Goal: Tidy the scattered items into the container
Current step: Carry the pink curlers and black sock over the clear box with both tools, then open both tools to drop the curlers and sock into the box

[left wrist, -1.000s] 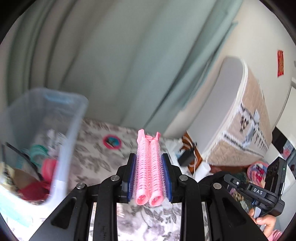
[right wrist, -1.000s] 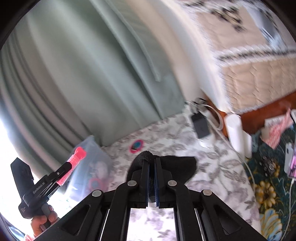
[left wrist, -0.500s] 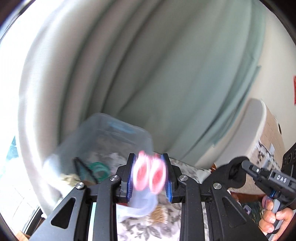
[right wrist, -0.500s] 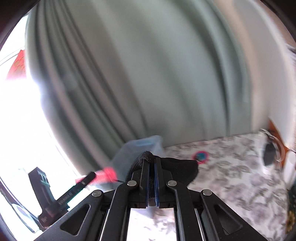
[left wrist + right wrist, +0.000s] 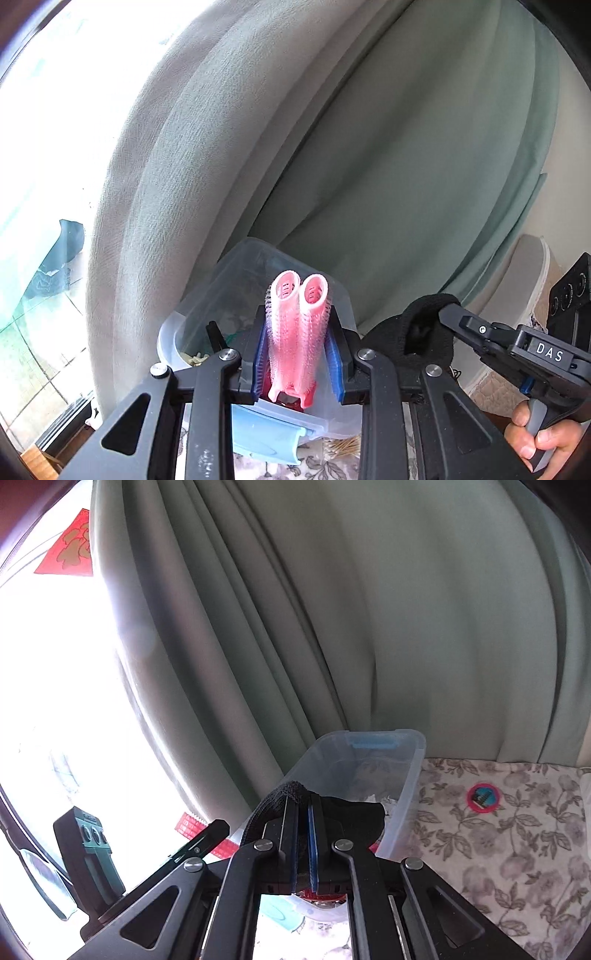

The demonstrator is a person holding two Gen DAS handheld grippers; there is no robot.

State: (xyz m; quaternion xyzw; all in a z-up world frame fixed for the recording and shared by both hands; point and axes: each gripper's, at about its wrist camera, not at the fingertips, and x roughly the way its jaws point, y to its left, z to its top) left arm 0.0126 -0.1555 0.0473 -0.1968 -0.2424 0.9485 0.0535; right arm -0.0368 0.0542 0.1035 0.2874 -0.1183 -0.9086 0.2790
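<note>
My left gripper (image 5: 297,354) is shut on a pair of pink hair rollers (image 5: 297,332), held upright above the near end of the clear plastic bin (image 5: 207,306). My right gripper (image 5: 303,834) is shut on a black knitted cloth (image 5: 354,812) and holds it over the bin's near corner (image 5: 406,775). In the left wrist view the right gripper with the black cloth (image 5: 424,336) is just to the right. In the right wrist view the left gripper's finger and the pink rollers (image 5: 192,825) are at the lower left. The bin holds several small items.
The bin stands on a floral tablecloth (image 5: 498,842) against a grey-green curtain (image 5: 369,627). A round pink and blue item (image 5: 481,797) lies on the cloth right of the bin. A bright window is to the left. A quilted headboard (image 5: 532,280) is at right.
Both grippers have swung left and come over the bin with their loads still held. The bin is now directly under and ahead of the fingers.
</note>
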